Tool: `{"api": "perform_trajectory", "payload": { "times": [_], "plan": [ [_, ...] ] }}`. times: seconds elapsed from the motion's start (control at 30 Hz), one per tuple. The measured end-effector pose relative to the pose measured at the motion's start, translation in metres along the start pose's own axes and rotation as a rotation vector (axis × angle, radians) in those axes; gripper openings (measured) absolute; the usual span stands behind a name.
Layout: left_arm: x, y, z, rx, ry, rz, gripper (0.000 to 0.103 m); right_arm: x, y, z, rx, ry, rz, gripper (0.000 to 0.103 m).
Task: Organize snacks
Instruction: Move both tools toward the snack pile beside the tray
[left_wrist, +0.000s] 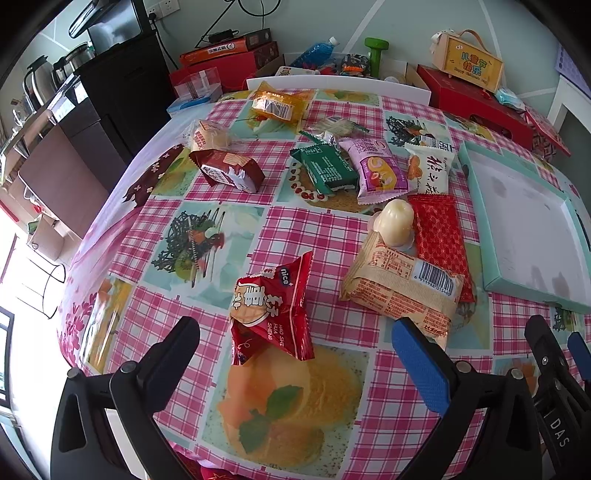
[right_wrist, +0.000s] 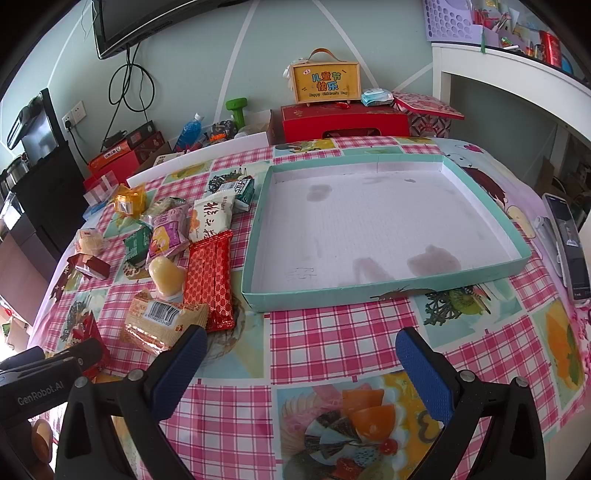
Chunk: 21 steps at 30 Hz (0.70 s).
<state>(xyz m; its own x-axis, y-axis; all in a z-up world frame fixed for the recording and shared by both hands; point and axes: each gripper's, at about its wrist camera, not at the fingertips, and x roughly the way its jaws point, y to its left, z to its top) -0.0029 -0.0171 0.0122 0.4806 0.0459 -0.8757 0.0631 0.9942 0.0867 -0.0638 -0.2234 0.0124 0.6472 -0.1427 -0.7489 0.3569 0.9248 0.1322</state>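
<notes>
A red snack packet (left_wrist: 273, 314) stands on the checked tablecloth just ahead of my left gripper (left_wrist: 299, 354), whose fingers are open and spread on either side of it without touching. Further right lie a beige barcoded packet (left_wrist: 402, 288), a yellow jelly cup (left_wrist: 395, 221) and a red patterned bar (left_wrist: 439, 236). Green (left_wrist: 328, 170), purple (left_wrist: 376, 173) and white (left_wrist: 430, 173) packets lie behind them. The teal tray (right_wrist: 384, 291) holds no snacks. My right gripper (right_wrist: 303, 362) is open over bare cloth in front of it, with the beige packet (right_wrist: 162, 321) near its left finger.
Red gift boxes (right_wrist: 343, 122), a yellow handled box (right_wrist: 325, 83), a green dumbbell (right_wrist: 238, 109) and a blue bottle (right_wrist: 188, 131) crowd the back. A grey handset (right_wrist: 565, 240) lies at the table's right edge. A black cabinet (left_wrist: 122, 85) stands to the left.
</notes>
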Motion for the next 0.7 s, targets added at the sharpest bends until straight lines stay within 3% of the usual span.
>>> {"api": "perform_trajectory", "payload": {
  "times": [0.17, 0.37, 0.53, 0.7],
  "plan": [
    [-0.001, 0.003, 0.000, -0.003, -0.003, -0.009, 0.103, 0.000, 0.001, 0.001, -0.007, 0.000, -0.004, 0.103],
    [0.000, 0.013, 0.002, -0.013, 0.014, -0.075, 0.103, 0.001, 0.002, 0.002, 0.001, -0.001, 0.021, 0.103],
    [0.006, 0.037, 0.010, -0.057, 0.024, -0.082, 0.103, 0.006, 0.018, 0.006, -0.065, 0.000, 0.023, 0.103],
    [0.016, 0.059, 0.013, -0.087, 0.050, -0.085, 0.103, 0.012, 0.043, 0.009, -0.130, 0.043, 0.127, 0.103]
  ]
}}
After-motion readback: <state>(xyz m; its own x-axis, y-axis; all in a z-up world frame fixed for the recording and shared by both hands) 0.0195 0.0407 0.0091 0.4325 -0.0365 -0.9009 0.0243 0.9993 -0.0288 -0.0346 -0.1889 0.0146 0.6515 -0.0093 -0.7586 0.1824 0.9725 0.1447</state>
